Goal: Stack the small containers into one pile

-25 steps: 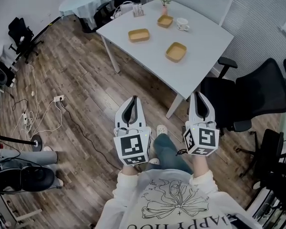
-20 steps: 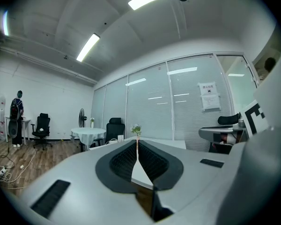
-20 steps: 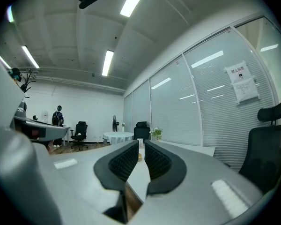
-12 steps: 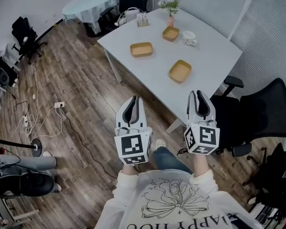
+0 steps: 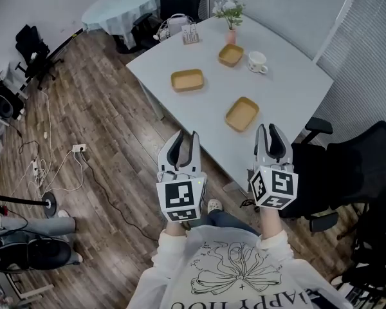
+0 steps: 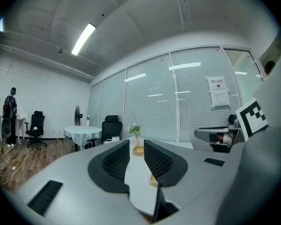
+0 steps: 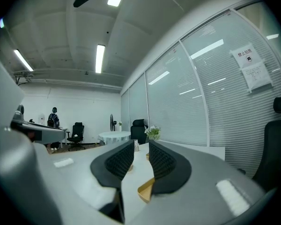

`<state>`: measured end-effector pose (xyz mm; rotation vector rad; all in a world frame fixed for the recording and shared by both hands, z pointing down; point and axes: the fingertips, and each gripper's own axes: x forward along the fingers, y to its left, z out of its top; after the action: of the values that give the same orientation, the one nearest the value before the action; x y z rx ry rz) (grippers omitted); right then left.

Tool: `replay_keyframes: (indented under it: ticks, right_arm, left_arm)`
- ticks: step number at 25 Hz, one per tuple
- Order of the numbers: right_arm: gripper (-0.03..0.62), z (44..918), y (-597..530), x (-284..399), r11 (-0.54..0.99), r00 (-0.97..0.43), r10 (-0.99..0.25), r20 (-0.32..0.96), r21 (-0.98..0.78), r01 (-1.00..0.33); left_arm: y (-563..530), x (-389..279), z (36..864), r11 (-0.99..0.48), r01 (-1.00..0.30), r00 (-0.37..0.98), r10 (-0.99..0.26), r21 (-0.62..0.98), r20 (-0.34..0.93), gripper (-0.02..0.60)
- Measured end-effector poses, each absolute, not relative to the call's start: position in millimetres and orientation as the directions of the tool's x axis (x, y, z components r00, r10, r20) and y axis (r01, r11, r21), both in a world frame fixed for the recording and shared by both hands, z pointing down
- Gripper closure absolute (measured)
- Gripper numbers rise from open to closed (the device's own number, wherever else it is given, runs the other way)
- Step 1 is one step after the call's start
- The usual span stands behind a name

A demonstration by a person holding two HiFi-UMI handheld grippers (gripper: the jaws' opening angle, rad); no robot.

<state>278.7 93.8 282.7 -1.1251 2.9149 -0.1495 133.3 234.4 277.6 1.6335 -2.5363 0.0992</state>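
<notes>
Three shallow wooden containers lie apart on the white table (image 5: 289, 95): one at the left (image 5: 187, 80), one at the back (image 5: 231, 55) and one nearest me (image 5: 242, 114). My left gripper (image 5: 186, 137) and right gripper (image 5: 269, 129) are held side by side just short of the table's near edge, above the floor. Both pairs of jaws are opening and nothing is between them. In the left gripper view the jaws (image 6: 136, 144) frame the table with a container (image 6: 153, 180) low in the gap. The right gripper view (image 7: 141, 144) shows the nearest container (image 7: 145, 190) just past the right jaw.
A white cup (image 5: 257, 60), a flower vase (image 5: 230, 15) and a small card holder (image 5: 191, 34) stand at the table's back. Black office chairs (image 5: 354, 156) crowd the right side. A round clothed table (image 5: 119, 5) is behind, cables and a power strip (image 5: 79, 149) lie left.
The table has come closer to both grippers. The jaws of both grippers have parted from nearly shut to a visible gap.
</notes>
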Motion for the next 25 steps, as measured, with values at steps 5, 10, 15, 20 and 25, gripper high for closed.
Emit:
replay_keyframes:
  ticks: [5, 10, 15, 20, 25]
  right_arm:
    - [0.499, 297.0, 66.3, 272.1, 0.719, -0.727, -0.684, 0.057, -0.116, -0.685]
    - [0.497, 311.7, 44.5, 255.4, 0.703, -0.714, -0.694, 0.096, -0.125, -0.700]
    - [0.497, 331.7, 16.2, 242.9, 0.662, -0.675, -0.725, 0.137, -0.136, -0.737]
    - [0.491, 346.3, -17.2, 228.5, 0.608, -0.624, -0.762, 0.173, -0.143, -0.781]
    - [0.490, 365.6, -44.8, 223.3, 0.535, -0.558, -0.798, 0.229, -0.159, -0.830]
  left_arm:
    - [205.5, 126.3, 289.0, 0.392, -0.920, -0.382, -0.908, 0.026, 0.172, 0.492]
    - [177.9, 108.2, 299.2, 0.368, -0.929, -0.355, -0.913, 0.032, 0.201, 0.492]
    - [138.9, 91.7, 316.4, 0.302, -0.953, -0.286, -0.931, 0.038, 0.228, 0.492]
    - [91.5, 74.8, 328.3, 0.221, -0.974, -0.203, -0.944, 0.043, 0.260, 0.492]
    - [46.8, 66.4, 340.1, 0.117, -0.992, -0.097, -0.951, 0.050, 0.294, 0.492]
